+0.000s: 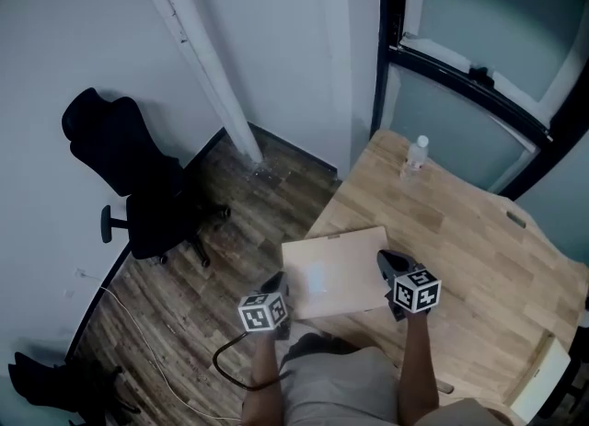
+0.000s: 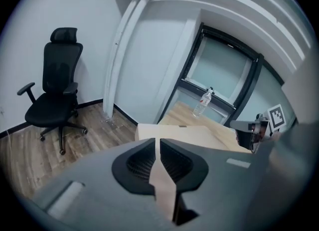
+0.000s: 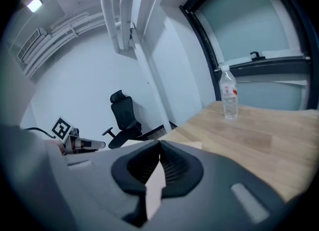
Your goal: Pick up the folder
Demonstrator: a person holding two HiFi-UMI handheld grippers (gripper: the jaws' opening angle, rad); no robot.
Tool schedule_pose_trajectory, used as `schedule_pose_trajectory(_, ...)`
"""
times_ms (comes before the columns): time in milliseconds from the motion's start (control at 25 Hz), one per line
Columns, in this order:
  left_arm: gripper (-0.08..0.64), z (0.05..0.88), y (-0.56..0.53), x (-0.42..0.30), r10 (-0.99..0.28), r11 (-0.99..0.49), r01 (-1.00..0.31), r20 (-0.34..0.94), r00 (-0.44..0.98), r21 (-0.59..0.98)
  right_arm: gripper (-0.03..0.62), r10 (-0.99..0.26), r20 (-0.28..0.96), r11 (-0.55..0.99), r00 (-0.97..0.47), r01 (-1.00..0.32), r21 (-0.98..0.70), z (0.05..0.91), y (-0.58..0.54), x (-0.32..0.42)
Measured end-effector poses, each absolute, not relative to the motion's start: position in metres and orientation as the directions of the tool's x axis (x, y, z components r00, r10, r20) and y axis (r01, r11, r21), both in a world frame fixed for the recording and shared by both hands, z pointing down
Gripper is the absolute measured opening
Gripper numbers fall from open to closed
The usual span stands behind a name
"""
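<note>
Holding is the step in hand: the folder [image 1: 333,272], a thin, flat, pale tan card with square corners, is pinched at opposite edges by the left tongs [image 1: 278,283] and right tongs [image 1: 386,264], both closed tight on it, over the near corner of the pale planked wooden bench [image 1: 479,231]. For the next move, both grips would need to be kept level and matched, since so thin a sheet is judged likely to bow or twist.
</note>
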State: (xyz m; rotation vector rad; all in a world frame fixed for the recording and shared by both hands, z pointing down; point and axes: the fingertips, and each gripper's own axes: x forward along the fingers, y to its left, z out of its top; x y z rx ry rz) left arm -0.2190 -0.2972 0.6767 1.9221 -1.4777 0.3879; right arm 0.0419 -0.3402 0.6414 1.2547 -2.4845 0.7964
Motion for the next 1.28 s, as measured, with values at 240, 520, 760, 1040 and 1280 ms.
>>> schedule_pose_trajectory(240,0.148,0.705,-0.29,-0.216,-0.697,-0.064,-0.934,0.653,0.294,0.353,0.022,-0.697,0.501,0.354,-0.513,-0.854,-0.381,0.682,-0.34,0.076)
schedule_pose_trajectory(520,0.238,0.735,-0.278,-0.207,-0.649,-0.059,-0.913,0.679,0.342,0.404,0.143,-0.683,0.546,0.341,-0.486,-0.872,-0.35,0.705,-0.338,0.072)
schedule_pose_trajectory(760,0.301,0.742,-0.28,-0.207,-0.616,-0.042,-0.91,0.707,0.348,0.412,0.311,-0.638,0.586,0.339,-0.5,-0.866,-0.368,0.719,-0.339,0.066)
schedule_pose_trajectory(1040,0.304,0.751,-0.287,-0.197,-0.6,-0.033,-0.896,0.708,0.372,0.443,0.376,-0.575,0.625,0.334,-0.527,-0.849,-0.409,0.741,-0.326,0.057)
schedule_pose_trajectory(1280,0.319,0.759,-0.283,-0.196,-0.635,0.014,-0.864,0.671,0.382,0.504,0.376,-0.579,0.585,0.279,-0.568,-0.812,-0.512,0.758,-0.32,0.057)
